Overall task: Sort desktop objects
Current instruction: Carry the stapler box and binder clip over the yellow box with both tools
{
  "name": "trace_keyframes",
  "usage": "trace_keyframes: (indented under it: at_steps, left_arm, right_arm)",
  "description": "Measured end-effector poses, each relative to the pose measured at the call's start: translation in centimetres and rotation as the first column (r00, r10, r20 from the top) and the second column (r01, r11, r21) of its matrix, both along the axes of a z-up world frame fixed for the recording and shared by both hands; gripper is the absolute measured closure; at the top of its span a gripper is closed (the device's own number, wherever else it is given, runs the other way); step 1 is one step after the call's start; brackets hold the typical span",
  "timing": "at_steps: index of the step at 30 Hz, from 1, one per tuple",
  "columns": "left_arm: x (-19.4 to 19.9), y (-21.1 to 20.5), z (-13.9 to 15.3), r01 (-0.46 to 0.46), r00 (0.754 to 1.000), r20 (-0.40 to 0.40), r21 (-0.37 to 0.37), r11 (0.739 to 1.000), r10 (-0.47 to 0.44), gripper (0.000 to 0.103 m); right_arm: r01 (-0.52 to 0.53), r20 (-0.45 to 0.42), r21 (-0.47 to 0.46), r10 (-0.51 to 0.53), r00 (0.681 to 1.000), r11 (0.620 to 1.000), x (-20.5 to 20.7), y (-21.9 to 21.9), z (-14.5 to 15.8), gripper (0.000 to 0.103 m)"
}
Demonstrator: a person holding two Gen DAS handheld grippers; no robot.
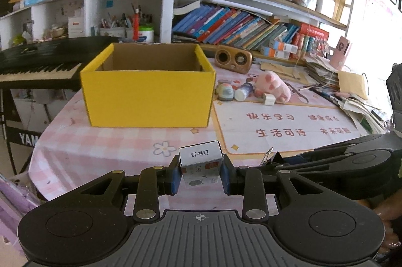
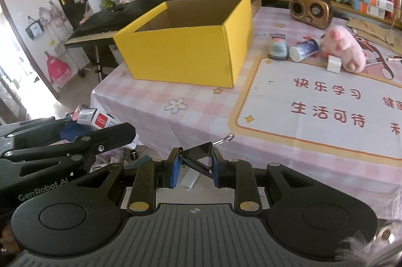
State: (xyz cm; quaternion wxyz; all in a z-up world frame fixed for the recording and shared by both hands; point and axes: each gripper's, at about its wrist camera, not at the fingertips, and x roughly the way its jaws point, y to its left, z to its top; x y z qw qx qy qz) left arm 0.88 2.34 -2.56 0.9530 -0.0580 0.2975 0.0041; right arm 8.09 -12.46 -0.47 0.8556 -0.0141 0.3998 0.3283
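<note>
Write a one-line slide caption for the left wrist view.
Left gripper holds a staple box before the open yellow box on the pink table.

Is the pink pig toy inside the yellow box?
No, the pig lies on the table beside the glue stick, well outside the box.

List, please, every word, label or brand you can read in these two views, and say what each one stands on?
"订书钉": white label on the small box held in the left gripper.
"快乐学习" and "生活可待": red print on the desk mat.
"GenRobot.AI": body of the left gripper, seen from the right wrist view.
"YAM", cut off: front of the keyboard stand.
Book spines, the box's red patch, further mat text: too small or blurred.
</note>
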Motion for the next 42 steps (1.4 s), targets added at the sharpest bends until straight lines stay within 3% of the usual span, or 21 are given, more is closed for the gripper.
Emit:
trace_keyframes:
  at_steps: [33,42]
  left_arm:
    - [-1.2,3.8,0.2,-0.082,0.996,0.02,-0.02,0.996,0.082,0.072]
    - [-0.6,4.6,-0.1,-0.109,0.994,0.023,-0.054,0.993,0.11,0.072]
  right_arm:
    - [-0.118,0.025,-0.029,0.119,0.993,0.993,-0.3,5.1,0.7,0.08]
    - [-0.142,0.053,-0.031,0.143,0.988,0.989,0.4,5.8,1.3,0.08]
